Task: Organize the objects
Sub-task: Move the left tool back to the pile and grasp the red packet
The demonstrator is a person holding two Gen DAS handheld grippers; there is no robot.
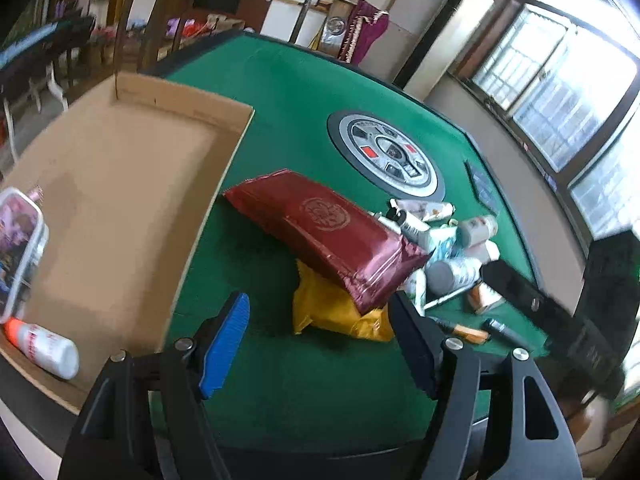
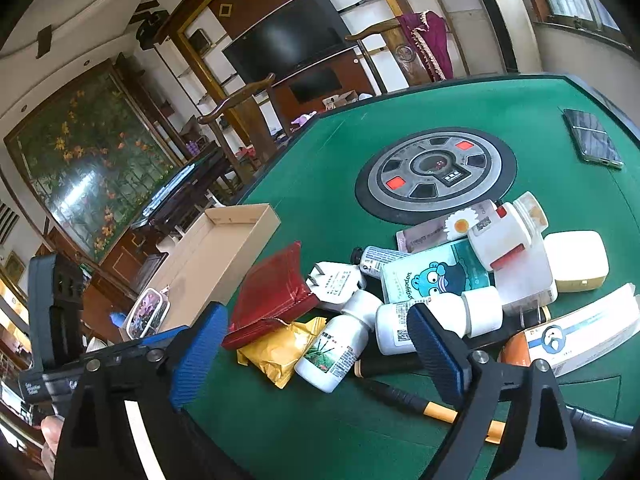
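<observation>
The left hand-held gripper [image 1: 320, 340] hung released over the green counter [image 1: 304, 92], jaws wide apart with nothing between them. Just ahead of it lay the red pouch [image 1: 324, 236], resting partly on the yellow packet [image 1: 332, 312]. In the left wrist view the pouch's long axis ran from upper left to lower right, slanting across the gap between the jaws rather than along it; its crimped lower end sat nearest the right-hand jaw. To the left of the gripper stood the cardboard box [image 1: 132, 184], which already held a clear-lidded tub [image 1: 20, 244] and a white bottle [image 1: 44, 346] at its near end, the rest of its floor bare.

The right hand-held gripper [image 2: 316, 350] was likewise released and empty. It faced the heap of small things: a white bottle with a plant label [image 2: 334, 350] lay between its jaws' lines of reach, its long axis pointing roughly away and to the right, neck toward the pile. Beside it were a second white bottle [image 2: 436, 320], a teal pouch [image 2: 436, 276], a white plug [image 2: 336, 284] and a black-and-orange pen [image 2: 424, 402] nearer the camera.

Judging by position, the left hand was the nearer to both the red pouch and the box, so the pouch would likely be its pick; a turn of the wrist would be needed to close across the pouch's narrow width. The right hand was better placed for the plant-label bottle, which it could clamp across its body almost as it lay.
</observation>
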